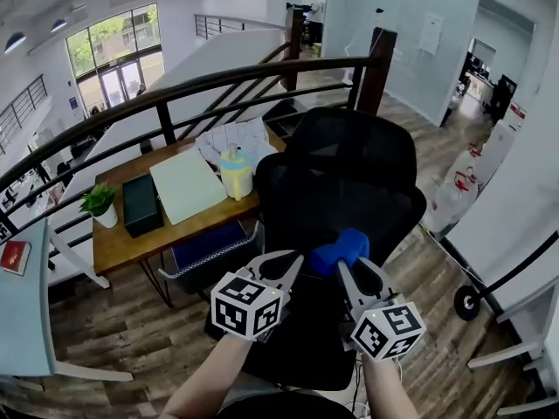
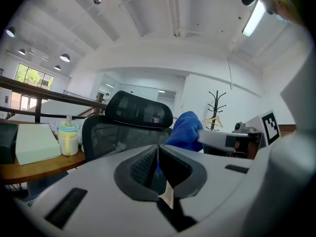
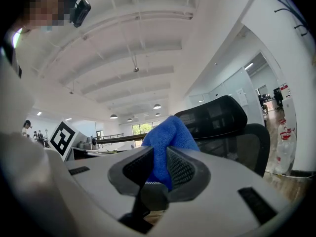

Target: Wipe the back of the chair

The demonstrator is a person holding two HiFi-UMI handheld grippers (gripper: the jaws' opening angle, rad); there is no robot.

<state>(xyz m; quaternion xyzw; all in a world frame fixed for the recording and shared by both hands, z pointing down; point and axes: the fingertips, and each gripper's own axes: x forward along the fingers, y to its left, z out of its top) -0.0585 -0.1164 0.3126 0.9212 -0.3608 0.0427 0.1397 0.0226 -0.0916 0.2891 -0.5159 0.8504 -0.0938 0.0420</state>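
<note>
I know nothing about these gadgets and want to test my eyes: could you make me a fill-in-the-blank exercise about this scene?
The right gripper is shut on a ___ cloth.
The left gripper is ___, holding nothing.
The black mesh office chair stands beside a ___ desk.
Missing words: blue, shut, wooden.

Head view downward, all sharing chair (image 1: pixel 341 177)
</note>
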